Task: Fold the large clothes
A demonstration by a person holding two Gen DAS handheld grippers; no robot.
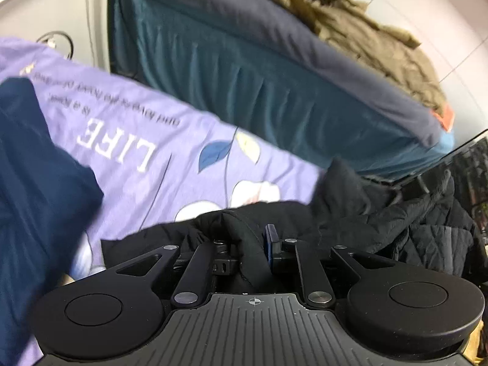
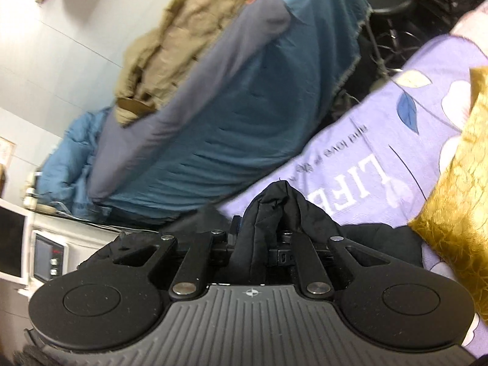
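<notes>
left gripper (image 1: 244, 244): jaws clamped on black jacket (image 1: 350, 213); right gripper (image 2: 259, 241): jaws clamped on a jacket fold; lilac sheet (image 1: 137, 128) beneath

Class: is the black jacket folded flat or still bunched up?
Bunched: black jacket lies crumpled, folds pinched in both grippers.

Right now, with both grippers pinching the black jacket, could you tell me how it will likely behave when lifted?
The black jacket probably hangs floppy: it bunches between the left gripper pads. Quilted panels suggest bulky but light padding. The right gripper holds a thick fold, so slipping seems unlikely.
</notes>
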